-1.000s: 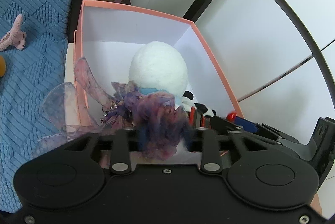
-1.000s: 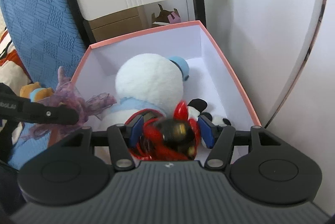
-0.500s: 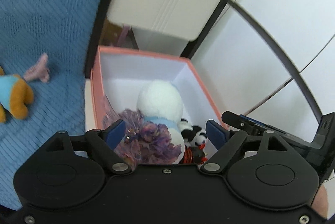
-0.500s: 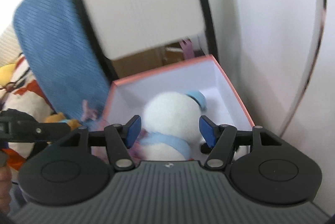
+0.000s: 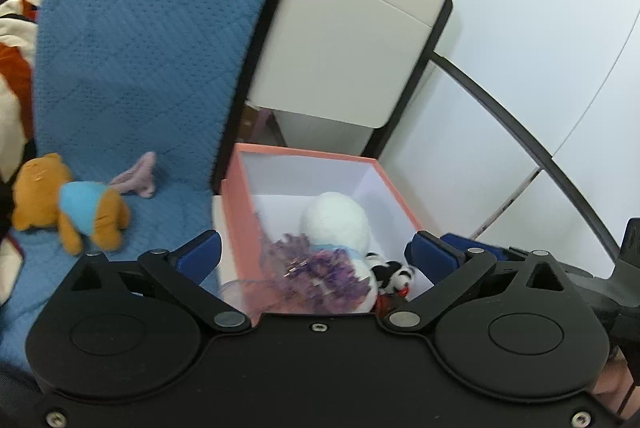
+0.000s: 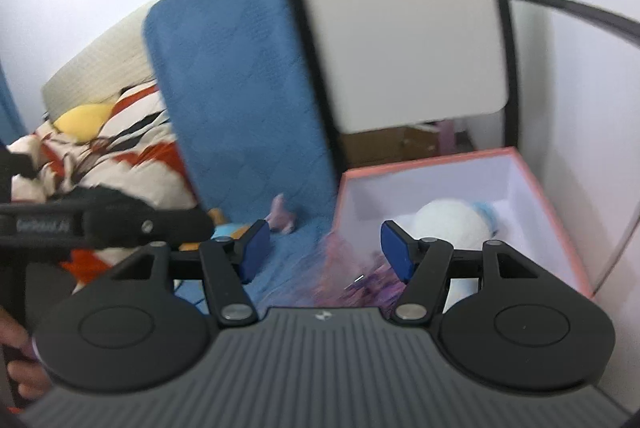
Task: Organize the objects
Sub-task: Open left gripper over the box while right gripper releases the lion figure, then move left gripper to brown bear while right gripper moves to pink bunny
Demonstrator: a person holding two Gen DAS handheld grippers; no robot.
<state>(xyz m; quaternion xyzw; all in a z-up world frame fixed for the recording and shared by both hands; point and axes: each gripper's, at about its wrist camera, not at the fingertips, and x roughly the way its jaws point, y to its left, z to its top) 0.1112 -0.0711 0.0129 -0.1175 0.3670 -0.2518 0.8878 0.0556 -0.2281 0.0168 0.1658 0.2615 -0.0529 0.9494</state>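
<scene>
White walls and cabinet panels fill the right side of both views, and a blue quilted cover runs up the left half of the left wrist frame. A beige chair back with a slot handle stands at upper centre, framed in black.

Just below it, at centre, sits the pink box, open at the top with white inner walls. Inside lie a white plush toy, a purple gauzy bundle against the box's left wall with a fold spilling over the near rim, and a small black-and-white panda toy at the lower right corner. The box's left wall nearly meets the blue cover; its right wall lies near the white panel.

On the cover at left lie an orange plush dog in a light blue top and, just beyond it, a small pink toy. An orange-and-white patterned blanket is bunched at the far left of the right wrist view.

The left gripper hangs above the box's near edge; its jaws have just been opening and stand spread wide, with nothing clamped. The right gripper is released too, jaws apart and empty, over the box's left rim; that view is blurred.
</scene>
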